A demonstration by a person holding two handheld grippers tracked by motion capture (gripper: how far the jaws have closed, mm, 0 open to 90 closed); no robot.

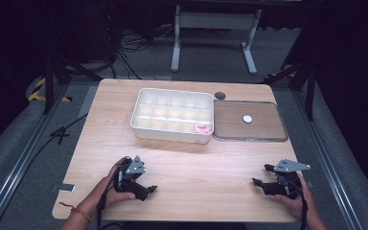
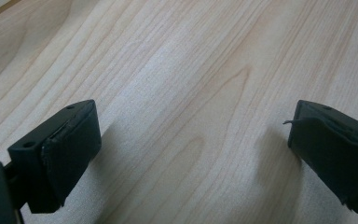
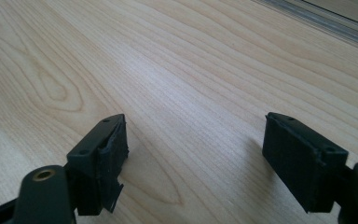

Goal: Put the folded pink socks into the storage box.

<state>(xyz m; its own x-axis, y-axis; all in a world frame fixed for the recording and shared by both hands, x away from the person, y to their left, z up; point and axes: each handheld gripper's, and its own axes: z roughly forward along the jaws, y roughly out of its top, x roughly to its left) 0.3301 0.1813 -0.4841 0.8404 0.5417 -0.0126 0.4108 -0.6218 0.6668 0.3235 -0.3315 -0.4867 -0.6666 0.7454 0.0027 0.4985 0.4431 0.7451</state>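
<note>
Left gripper (image 1: 146,189): rests low on the near left of the table (image 1: 191,167), held in the person's left hand (image 1: 112,191); jaws spread wide apart, nothing between them but bare wood, as the left gripper view confirms.
Right gripper (image 1: 261,176): near right of the table, in the right hand (image 1: 294,199); jaws likewise released and empty, pointing inward toward the table's middle.
Gap to the work: both grippers sit well apart from every object; a broad stretch of wood lies between them and the containers.
White divided box (image 1: 141,117): beyond the grippers, centre of the table; a grid of small compartments, nearly all looking empty.
Pink item (image 1: 203,128): a small pink thing in the box's near right corner compartment; too small to tell what it is.
Clear tray (image 1: 280,122): touching or just beside the box's right side, flat and shallow.
White disc (image 1: 247,119): the nearest loose piece to the right gripper, lying alone toward the middle of the tray.
Dark round cap (image 1: 220,95): set in the tabletop just behind the tray's far left corner.
Progress, as judged: one piece seems sorted into the box, the disc is not yet picked up; reaching, gripping and placing it are all left.
</note>
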